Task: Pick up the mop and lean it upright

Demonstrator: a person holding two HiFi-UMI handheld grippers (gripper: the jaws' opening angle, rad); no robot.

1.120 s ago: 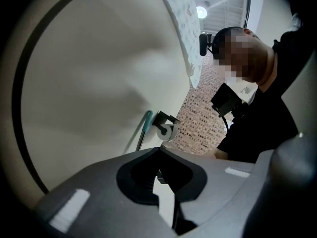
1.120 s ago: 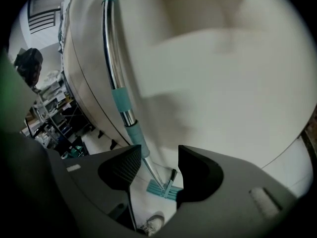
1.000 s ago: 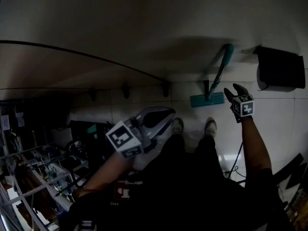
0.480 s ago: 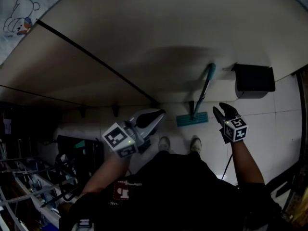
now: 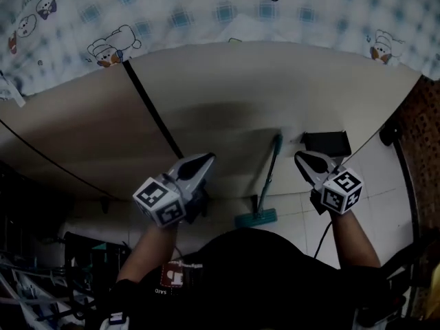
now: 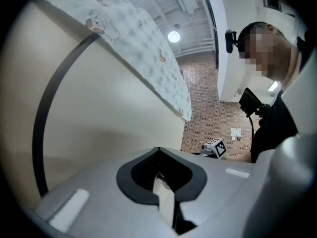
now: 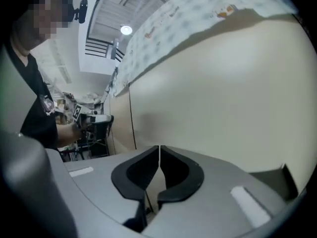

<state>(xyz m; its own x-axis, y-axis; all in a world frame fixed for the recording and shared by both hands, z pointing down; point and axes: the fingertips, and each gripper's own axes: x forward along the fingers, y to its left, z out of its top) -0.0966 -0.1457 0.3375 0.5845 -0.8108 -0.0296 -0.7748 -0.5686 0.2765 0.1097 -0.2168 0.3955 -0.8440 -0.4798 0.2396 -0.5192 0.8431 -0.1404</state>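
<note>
The mop stands upright against the cream wall, its teal handle (image 5: 275,150) above and its flat teal head (image 5: 256,218) on the tiled floor. My left gripper (image 5: 204,159) is held up to the left of the handle, apart from it, jaws shut on nothing (image 6: 158,150). To the handle's right, also clear of it, is my right gripper (image 5: 303,158). Its jaws have just been closing and now meet with nothing between them (image 7: 159,148). No gripper touches the mop.
A black box (image 5: 327,143) sits at the wall right of the mop. A blue-checked cartoon cloth (image 5: 206,5) hangs above the wall, and a black strip (image 5: 151,115) runs down it. Brick wall (image 5: 421,115) at right, cluttered racks (image 5: 27,287) at lower left.
Both grippers have risen, the right one more. The right gripper was open beside the mop handle and is now shut and higher. The mop has stayed leaning on the wall.
</note>
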